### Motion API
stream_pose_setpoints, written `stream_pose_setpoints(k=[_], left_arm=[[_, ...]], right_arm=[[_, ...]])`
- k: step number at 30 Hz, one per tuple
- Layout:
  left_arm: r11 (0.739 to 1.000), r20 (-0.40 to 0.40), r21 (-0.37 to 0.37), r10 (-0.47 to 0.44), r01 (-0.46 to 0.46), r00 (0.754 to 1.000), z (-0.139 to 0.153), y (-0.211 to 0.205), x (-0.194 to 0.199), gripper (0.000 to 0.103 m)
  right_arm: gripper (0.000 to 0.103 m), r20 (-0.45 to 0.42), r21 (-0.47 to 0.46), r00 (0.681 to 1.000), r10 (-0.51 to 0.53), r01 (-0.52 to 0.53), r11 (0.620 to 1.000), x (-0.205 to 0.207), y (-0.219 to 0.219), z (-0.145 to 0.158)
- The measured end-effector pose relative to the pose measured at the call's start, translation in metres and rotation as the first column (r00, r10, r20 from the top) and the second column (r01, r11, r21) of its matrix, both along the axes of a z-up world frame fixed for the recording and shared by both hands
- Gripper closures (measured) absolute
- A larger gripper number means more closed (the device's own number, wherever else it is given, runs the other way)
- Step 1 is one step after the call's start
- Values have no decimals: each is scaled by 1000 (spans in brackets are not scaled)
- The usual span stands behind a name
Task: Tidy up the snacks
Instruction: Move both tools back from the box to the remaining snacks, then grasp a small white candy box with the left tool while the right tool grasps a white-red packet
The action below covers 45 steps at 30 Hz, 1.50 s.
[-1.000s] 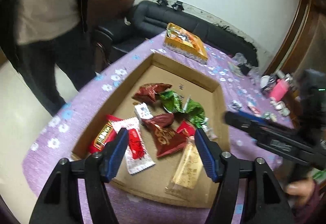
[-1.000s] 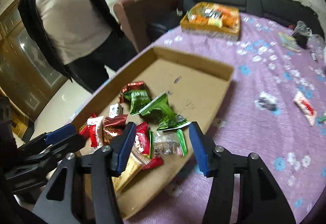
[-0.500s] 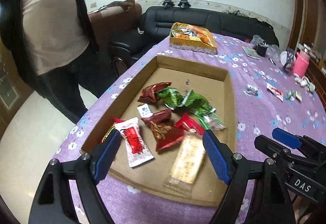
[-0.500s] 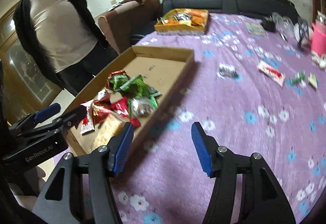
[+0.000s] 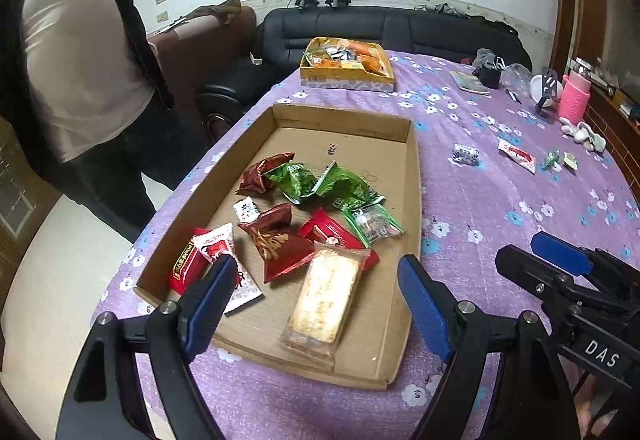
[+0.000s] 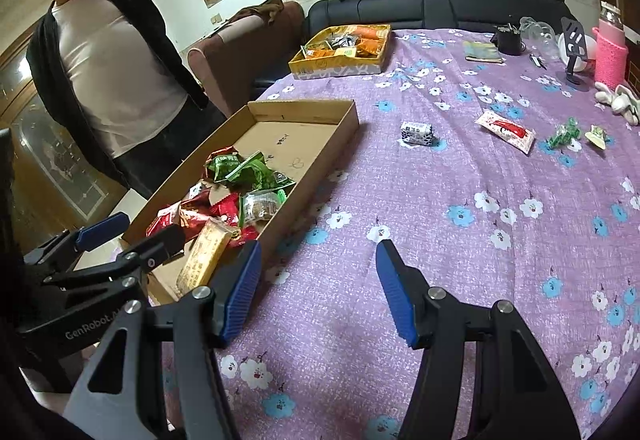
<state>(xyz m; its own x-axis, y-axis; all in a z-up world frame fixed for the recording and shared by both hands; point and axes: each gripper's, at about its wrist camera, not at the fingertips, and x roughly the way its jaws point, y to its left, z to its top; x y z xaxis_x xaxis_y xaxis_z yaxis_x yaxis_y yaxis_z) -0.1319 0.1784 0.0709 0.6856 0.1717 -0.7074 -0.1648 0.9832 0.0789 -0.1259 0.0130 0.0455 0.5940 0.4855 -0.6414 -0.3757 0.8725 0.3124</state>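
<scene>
A shallow cardboard tray point(image 5: 348, 112) lies on the purple flowered tablecloth point(image 6: 440, 200) and holds several wrapped snacks: red packets point(image 5: 280, 244), green packets point(image 5: 340, 188) and a pale biscuit pack point(image 5: 324, 300). My left gripper point(image 5: 316, 276) hangs open over the tray's near end, with nothing pressed between its pads. My right gripper point(image 6: 318, 256) stands open over bare cloth just right of the tray. Loose snacks lie farther out on the cloth: a black-and-white packet point(image 6: 417, 132), a red-and-white sachet point(image 6: 505, 130) and small green sweets point(image 6: 564, 134).
A yellow box point(image 6: 340, 68) filled with snacks sits at the table's far edge. A pink bottle point(image 6: 610, 56), a phone stand and small clutter crowd the far right. A person point(image 6: 116, 72) stands left of the table, with a black sofa point(image 5: 392, 28) behind it.
My left gripper drew back toward the tray's near edge and its jaws widened. My right gripper swung right, from above the tray's snacks to over the cloth beside it.
</scene>
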Motion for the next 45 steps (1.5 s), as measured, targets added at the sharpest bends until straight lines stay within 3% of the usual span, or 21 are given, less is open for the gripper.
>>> stream_pose_setpoints(k=[3, 6, 8, 12, 15, 19, 25, 32, 34, 36, 40, 45], left_arm=[[1000, -7, -18, -19, 19, 1000, 0, -3, 1, 21], [989, 13, -122, -78, 79, 997, 4, 0, 1, 21], [967, 51, -209, -135, 143, 990, 13, 3, 1, 21], [934, 82, -288, -196, 211, 977, 21, -1, 13, 21], [919, 51, -320, -226, 230, 973, 13, -13, 25, 21], [876, -4, -394, -306, 279, 952, -3, -33, 41, 21], [856, -8, -399, -361, 328, 933, 0, -49, 58, 21], [886, -20, -314, -365, 341, 931, 13, -57, 104, 21], [887, -37, -301, -377, 350, 925, 10, -64, 122, 21], [888, -47, -289, -388, 359, 921, 5, -71, 135, 21], [880, -82, -286, -416, 379, 906, -12, -90, 168, 21], [893, -105, -198, -429, 404, 897, -29, -114, 199, 21]], right_arm=[[42, -3, 5, 1000, -12, 12, 1000, 1, -9, -1], [42, -19, 21, 999, -34, 34, 999, 3, -31, -5], [40, -45, 20, 997, -64, 65, 998, 6, -55, -10], [40, -108, 9, 981, -160, 161, 987, 20, -108, -20], [40, -124, -18, 967, -222, 222, 975, 36, -139, -20], [40, -58, -81, 968, -245, 240, 967, 68, -150, -11], [40, -9, -181, 989, -146, 142, 973, 144, -126, -8], [39, -73, -300, 992, -98, 72, 951, 211, -100, -42], [43, -49, -318, 994, -93, 73, 945, 212, -98, -43], [69, -38, -338, 995, -91, 73, 938, 209, -97, -41], [74, -46, -322, 993, -109, 89, 943, 198, -103, -40], [74, -46, -177, 987, -155, 145, 974, 168, -122, -37]])
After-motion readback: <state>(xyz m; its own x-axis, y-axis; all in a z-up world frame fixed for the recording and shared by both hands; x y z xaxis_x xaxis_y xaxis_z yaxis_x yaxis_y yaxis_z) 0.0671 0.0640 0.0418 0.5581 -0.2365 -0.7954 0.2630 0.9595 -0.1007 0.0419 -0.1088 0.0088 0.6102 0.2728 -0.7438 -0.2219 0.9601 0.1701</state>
